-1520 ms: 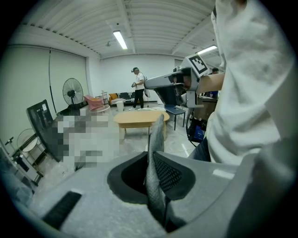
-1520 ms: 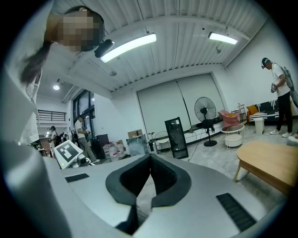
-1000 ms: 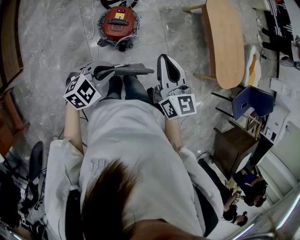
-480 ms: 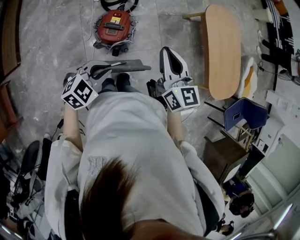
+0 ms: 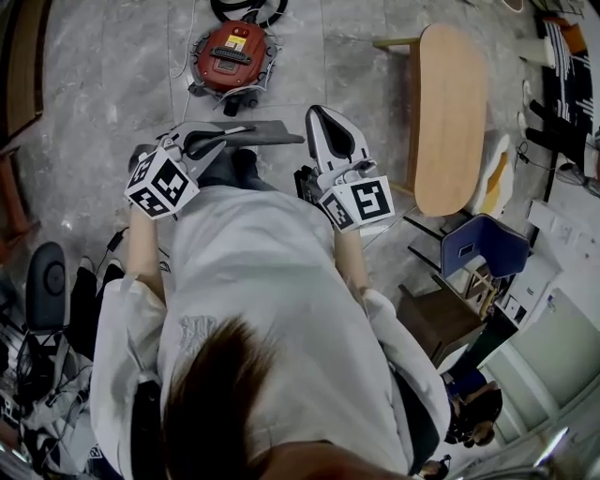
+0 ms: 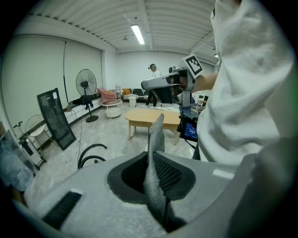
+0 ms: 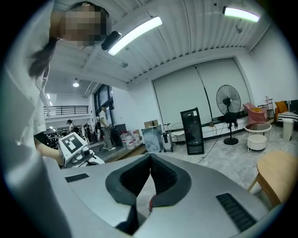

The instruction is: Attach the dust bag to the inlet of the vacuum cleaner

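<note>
The red vacuum cleaner (image 5: 230, 54) stands on the grey floor ahead of the person, with its black hose (image 5: 246, 9) behind it. My left gripper (image 5: 228, 137) is shut on the grey dust bag (image 5: 267, 135), a flat strip that sticks out to the right over the person's knees. In the left gripper view the bag's grey mesh fabric (image 6: 155, 160) stands up between the pressed jaws of the left gripper (image 6: 156, 153). My right gripper (image 5: 324, 112) is beside it, shut and holding nothing. The right gripper (image 7: 150, 156) has its pads meeting. Both grippers are short of the vacuum.
A long wooden table (image 5: 450, 103) stands at the right, with a blue chair (image 5: 489, 246) and a dark brown box (image 5: 441, 319) nearer. A black chair base (image 5: 47, 277) and cables lie at the left. A coiled hose (image 6: 91, 153) lies on the floor.
The head view has swung a little, and both grippers have shifted slightly with the person. The bag stays in the left gripper. The right jaws stay shut.
</note>
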### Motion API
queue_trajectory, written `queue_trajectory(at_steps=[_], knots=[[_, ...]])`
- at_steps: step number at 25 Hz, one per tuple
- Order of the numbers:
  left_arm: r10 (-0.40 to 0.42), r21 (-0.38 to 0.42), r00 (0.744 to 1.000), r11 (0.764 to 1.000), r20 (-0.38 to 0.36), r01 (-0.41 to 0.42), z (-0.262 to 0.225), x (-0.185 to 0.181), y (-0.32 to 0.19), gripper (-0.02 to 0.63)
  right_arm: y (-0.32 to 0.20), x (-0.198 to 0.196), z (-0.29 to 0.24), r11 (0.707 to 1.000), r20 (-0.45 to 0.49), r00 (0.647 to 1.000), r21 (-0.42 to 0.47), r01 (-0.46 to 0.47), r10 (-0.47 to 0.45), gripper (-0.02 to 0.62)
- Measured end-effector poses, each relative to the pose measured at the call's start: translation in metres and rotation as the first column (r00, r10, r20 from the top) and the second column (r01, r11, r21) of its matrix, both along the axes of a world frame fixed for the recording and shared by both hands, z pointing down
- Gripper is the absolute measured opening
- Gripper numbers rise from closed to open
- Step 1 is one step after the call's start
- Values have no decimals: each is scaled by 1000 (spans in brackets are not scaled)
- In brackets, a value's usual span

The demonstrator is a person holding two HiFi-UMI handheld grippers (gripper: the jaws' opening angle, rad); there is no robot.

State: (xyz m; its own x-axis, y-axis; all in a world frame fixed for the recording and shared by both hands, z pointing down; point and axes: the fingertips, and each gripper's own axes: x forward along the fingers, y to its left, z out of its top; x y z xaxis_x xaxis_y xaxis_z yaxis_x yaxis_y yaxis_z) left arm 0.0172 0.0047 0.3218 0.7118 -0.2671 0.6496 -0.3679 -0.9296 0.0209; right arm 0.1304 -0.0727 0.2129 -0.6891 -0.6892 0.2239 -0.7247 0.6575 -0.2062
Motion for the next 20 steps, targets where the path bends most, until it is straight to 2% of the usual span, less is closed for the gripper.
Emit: queue_trajectory(at_steps=[5, 9, 12, 14, 16, 20], knots=[[35, -17, 999, 999, 14, -35, 1, -8, -3, 37, 3, -17, 5, 999, -7, 999, -29, 38, -38, 3], [78, -42, 997, 996, 1, -78, 6, -12, -1, 37, 11, -36, 12, 995, -40, 995, -48, 88, -90, 44], [112, -62, 994, 992, -7, -112, 13, -17, 3, 37, 25, -57, 22, 984, -77, 983, -65, 164, -169, 81], [133, -72, 991, 988, -9, -133, 21, -20, 5, 37, 35, -72, 37, 967, -127, 960, -91, 238, -249, 119], [152, -83, 988, 985, -10, -152, 31, -22, 8, 37, 48, -85, 60, 938, -189, 922, -147, 313, -337, 170], [178, -105, 984, 979, 0, -177, 57, -29, 15, 37, 67, -105, 111, 871, -310, 817, -249, 425, -487, 186]])
